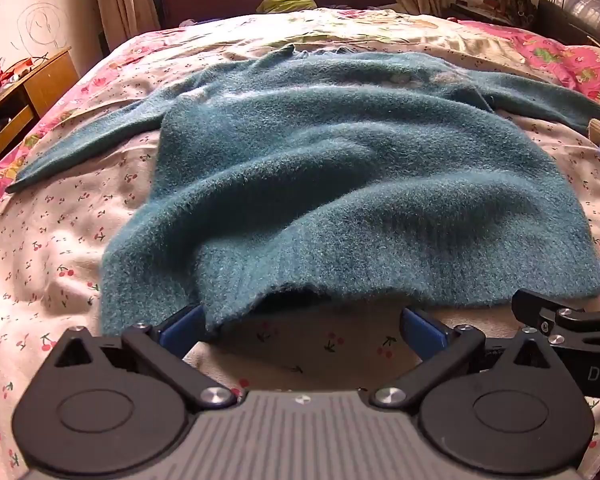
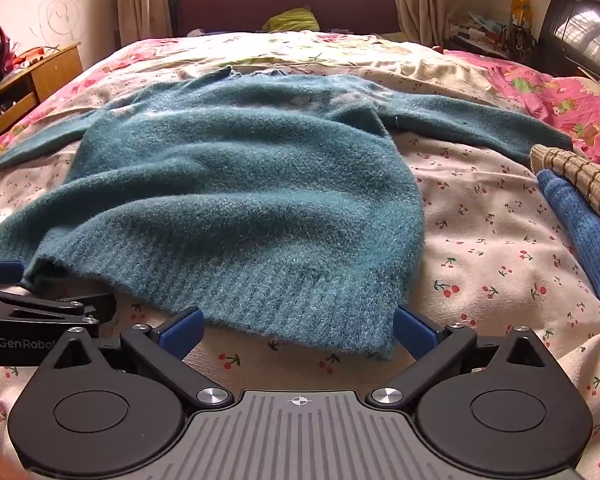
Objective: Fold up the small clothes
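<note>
**A:** so where's the sweater at?

**B:** the fuzzy teal sweater (image 1: 340, 168) is spread flat on the cherry-print bedsheet (image 1: 52, 248), both sleeves out to the sides, ribbed hem nearest the cameras and a bit rumpled.

**A:** and the grippers?

**B:** both sit at the hem edge. The left gripper (image 1: 302, 324) has its jaws spread wide at the left part of the hem, nothing pinched. Same for the right gripper (image 2: 296, 326), wide apart at the hem's right corner, just fabric lying between the blue pads (image 2: 414, 326).

**A:** anything else around?

**B:** a blue knit piece (image 2: 580, 232) and a tan checked cloth (image 2: 580, 180) lie off to the right, a pink floral quilt (image 2: 560, 96) beyond, and a maroon headboard (image 2: 288, 4) at the back.
</note>
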Demonstrator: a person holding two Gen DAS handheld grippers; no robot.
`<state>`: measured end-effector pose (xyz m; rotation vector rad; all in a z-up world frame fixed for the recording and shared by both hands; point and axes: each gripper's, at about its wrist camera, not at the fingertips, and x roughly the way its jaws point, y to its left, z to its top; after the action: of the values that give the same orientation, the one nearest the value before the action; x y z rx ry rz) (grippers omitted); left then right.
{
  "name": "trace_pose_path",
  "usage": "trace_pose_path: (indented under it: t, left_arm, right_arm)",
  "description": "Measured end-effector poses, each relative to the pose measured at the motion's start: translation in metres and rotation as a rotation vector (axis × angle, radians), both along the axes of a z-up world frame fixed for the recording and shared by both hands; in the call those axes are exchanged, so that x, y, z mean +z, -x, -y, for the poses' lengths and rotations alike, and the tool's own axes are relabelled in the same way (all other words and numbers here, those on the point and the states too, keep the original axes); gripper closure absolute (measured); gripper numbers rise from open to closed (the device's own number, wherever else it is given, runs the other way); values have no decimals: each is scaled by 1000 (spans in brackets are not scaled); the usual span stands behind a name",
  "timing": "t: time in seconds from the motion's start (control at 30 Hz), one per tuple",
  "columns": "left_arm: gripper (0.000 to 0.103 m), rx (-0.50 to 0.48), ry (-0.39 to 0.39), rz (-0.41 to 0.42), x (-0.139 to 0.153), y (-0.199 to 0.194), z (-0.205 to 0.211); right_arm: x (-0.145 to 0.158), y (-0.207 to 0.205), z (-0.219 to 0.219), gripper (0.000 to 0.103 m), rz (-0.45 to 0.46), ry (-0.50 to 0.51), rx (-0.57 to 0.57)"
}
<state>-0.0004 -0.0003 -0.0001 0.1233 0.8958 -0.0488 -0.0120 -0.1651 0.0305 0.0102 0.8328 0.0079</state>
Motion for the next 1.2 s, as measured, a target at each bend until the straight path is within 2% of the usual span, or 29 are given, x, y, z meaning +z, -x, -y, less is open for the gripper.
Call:
trace_pose_path:
  t: [1.2]
  left_arm:
    - [0, -6, 23, -7, 1, 1, -1]
  right_arm:
    - [-4, 1, 5, 3, -9, -11, -12]
